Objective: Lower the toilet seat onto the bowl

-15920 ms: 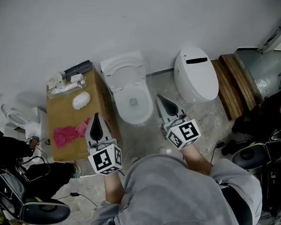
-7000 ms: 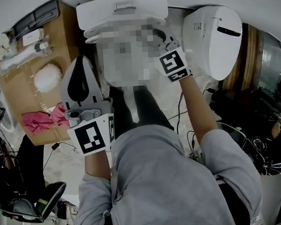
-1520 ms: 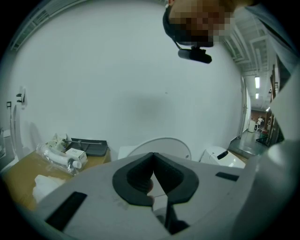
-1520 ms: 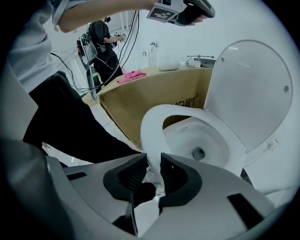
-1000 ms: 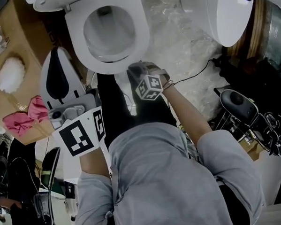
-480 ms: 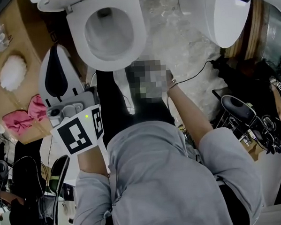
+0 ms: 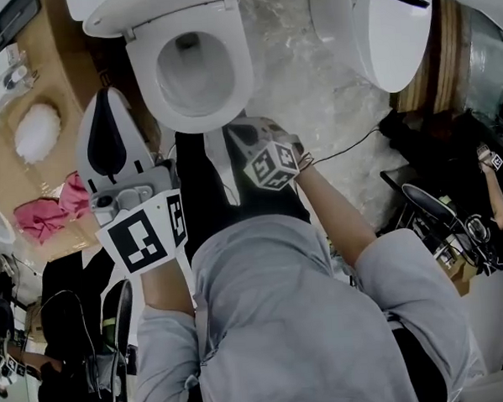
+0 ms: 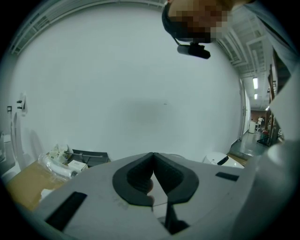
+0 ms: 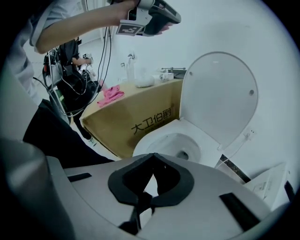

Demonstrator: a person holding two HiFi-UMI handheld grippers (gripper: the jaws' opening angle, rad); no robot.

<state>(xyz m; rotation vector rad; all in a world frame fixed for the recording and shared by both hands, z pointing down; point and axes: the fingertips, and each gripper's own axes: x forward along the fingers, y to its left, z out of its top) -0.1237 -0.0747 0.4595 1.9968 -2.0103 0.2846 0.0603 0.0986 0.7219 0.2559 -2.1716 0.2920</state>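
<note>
Right tongs point(image 7: 236, 131) have come up a bit since a second ago, and the left tongs point(image 7: 107, 96) have risen a little too, so the toilet now sits slightly higher in the head view. The toilet seat point(image 7: 238, 66) is already down, lying flat on the bowl point(image 7: 190, 73) at the top centre of the frame. In the right gripper view the lid point(image 9: 218, 93) stands upright behind it. The right tongs are closed with nothing between them, just below the seat's front edge in the head view and not touching it. The left tongs are closed and empty as well, off at the left side of the frame beside the bowl, and their own view looks mostly at a plain white wall point(image 8: 131, 89). A cardboard box point(image 7: 51, 76) with a pink cloth point(image 7: 42, 217) on it fills the far left, and a second white toilet point(image 7: 385, 29) sits in the upper right corner.
</note>
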